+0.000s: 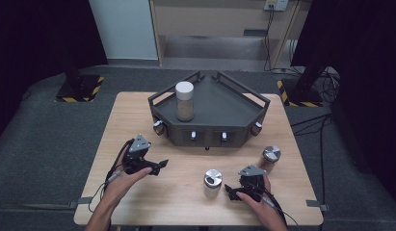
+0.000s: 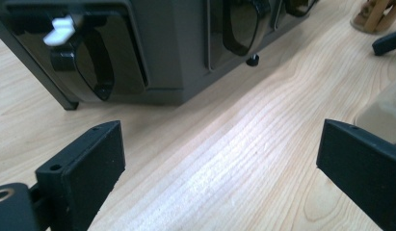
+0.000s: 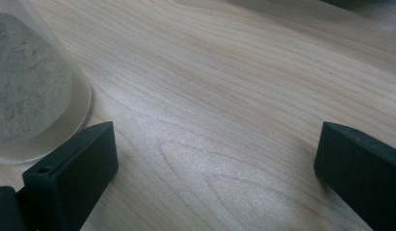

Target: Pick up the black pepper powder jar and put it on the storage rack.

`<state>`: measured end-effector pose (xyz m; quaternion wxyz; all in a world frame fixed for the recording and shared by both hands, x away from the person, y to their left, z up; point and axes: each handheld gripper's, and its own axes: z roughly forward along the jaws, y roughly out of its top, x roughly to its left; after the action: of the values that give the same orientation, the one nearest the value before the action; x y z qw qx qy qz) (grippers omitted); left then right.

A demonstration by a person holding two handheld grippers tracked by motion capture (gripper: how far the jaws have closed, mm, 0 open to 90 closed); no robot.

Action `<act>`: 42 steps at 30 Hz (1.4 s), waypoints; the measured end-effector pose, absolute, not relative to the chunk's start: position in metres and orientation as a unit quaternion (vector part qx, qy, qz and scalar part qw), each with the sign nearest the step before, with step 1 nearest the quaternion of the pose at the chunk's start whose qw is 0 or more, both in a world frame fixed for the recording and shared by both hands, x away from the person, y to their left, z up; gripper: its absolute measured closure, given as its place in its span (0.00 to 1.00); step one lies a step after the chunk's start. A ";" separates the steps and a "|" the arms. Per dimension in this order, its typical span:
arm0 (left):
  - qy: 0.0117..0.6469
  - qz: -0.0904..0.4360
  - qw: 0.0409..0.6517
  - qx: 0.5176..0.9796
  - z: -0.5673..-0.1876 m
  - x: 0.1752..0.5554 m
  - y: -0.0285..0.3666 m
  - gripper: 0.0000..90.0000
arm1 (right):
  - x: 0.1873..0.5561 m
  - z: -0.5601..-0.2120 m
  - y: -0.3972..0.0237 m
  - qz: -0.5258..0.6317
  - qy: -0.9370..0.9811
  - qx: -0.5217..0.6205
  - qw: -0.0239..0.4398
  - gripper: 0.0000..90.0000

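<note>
My left gripper (image 1: pixel 158 167) rests on the wooden table (image 1: pixel 186 202) at the left, open, pointing right toward a silver-lidded jar (image 1: pixel 212 183) of pale powder. In the left gripper view its jaws (image 2: pixel 222 154) stand wide apart over bare wood, with that jar (image 2: pixel 384 113) at the right edge. My right gripper (image 1: pixel 228 191) lies just right of the same jar, open and pointing left. The right gripper view shows the jar (image 3: pixel 29 86) beside the left jaw, outside the gap of the gripper (image 3: pixel 215 154). A second silver-lidded jar (image 1: pixel 270 158) with brown contents stands further right.
A dark grey angular rack (image 1: pixel 234 108) sits at the table's back centre, carrying a white-lidded jar (image 1: pixel 184 101) on its left side. Its front face (image 2: pixel 166 48) has black handles and small white tabs. Bare wood lies between the grippers and the rack.
</note>
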<state>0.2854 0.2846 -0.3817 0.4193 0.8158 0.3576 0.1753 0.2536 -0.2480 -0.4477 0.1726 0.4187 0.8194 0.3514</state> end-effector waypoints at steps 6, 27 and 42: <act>0.359 0.173 0.413 0.818 -0.389 0.278 0.283 0.02 | 0.254 -0.448 -0.248 0.351 0.819 0.419 0.173 0.02; 0.393 0.163 0.396 0.814 -0.412 0.260 0.287 0.02 | 0.254 -0.448 -0.248 0.351 0.819 0.419 0.173 0.02; 0.420 0.175 0.361 0.814 -0.425 0.248 0.286 0.02 | 0.254 -0.448 -0.248 0.351 0.819 0.419 0.173 0.02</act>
<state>0.2480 0.2865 -0.4247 0.3607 0.8142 0.4197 0.1754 0.2536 -0.2480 -0.4476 0.1725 0.4188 0.8194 0.3513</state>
